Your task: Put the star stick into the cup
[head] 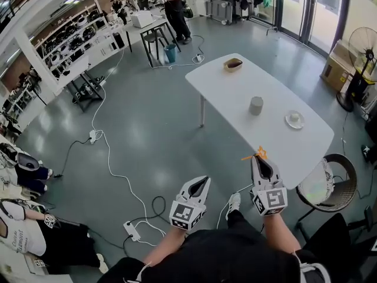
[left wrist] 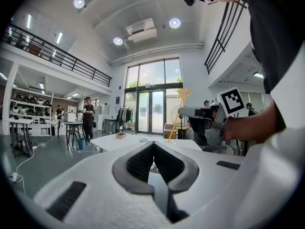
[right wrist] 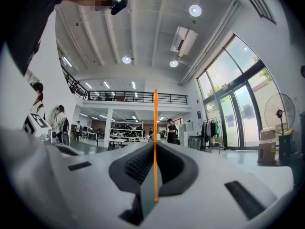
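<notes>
Your right gripper (head: 259, 158) has its jaws clamped on the stick (right wrist: 155, 147): the thin orange shaft runs up between the pads and the star end pokes out past the tips, near the table's (head: 283, 149) near edge, so pickup looks done. Your left gripper (head: 204, 181) has its jaws together on nothing and hangs off the table beside the right one. The cup (head: 255, 105) stands upright mid-table with nothing in it, well apart from the stick, so what's left is to carry it over and drop it in; I'd judge you're roughly halfway.
</notes>
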Motion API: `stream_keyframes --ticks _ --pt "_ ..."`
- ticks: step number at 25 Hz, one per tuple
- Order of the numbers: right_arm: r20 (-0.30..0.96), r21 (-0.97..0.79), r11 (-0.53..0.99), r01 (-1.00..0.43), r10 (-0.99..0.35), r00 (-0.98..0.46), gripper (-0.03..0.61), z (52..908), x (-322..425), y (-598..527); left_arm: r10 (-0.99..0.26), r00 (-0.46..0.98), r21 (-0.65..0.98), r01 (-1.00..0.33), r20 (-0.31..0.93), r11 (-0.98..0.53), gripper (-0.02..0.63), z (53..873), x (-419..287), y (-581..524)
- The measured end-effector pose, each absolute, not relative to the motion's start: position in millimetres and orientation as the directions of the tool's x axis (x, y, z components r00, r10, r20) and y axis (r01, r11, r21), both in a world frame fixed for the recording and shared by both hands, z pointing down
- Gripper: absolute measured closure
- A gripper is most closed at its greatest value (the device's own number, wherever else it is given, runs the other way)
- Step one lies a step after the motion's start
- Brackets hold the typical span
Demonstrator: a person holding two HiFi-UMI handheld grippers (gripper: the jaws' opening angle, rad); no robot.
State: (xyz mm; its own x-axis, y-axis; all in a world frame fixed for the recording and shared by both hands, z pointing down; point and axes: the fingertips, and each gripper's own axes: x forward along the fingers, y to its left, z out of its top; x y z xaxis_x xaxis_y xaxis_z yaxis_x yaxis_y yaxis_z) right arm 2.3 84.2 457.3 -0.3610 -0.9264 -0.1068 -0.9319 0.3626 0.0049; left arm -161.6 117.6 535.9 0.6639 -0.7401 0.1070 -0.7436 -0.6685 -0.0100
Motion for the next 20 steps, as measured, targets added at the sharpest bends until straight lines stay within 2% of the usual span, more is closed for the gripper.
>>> stream_keyframes --ticks 20 --pt "-0.085 -0.010 0.344 -0.939 -0.936 -0.342 0.557 466.6 104.9 -118.2 -0.746 0.651 -0.018 -0.752 0.139 -0.659 0.606 526.1 -72.7 -100.4"
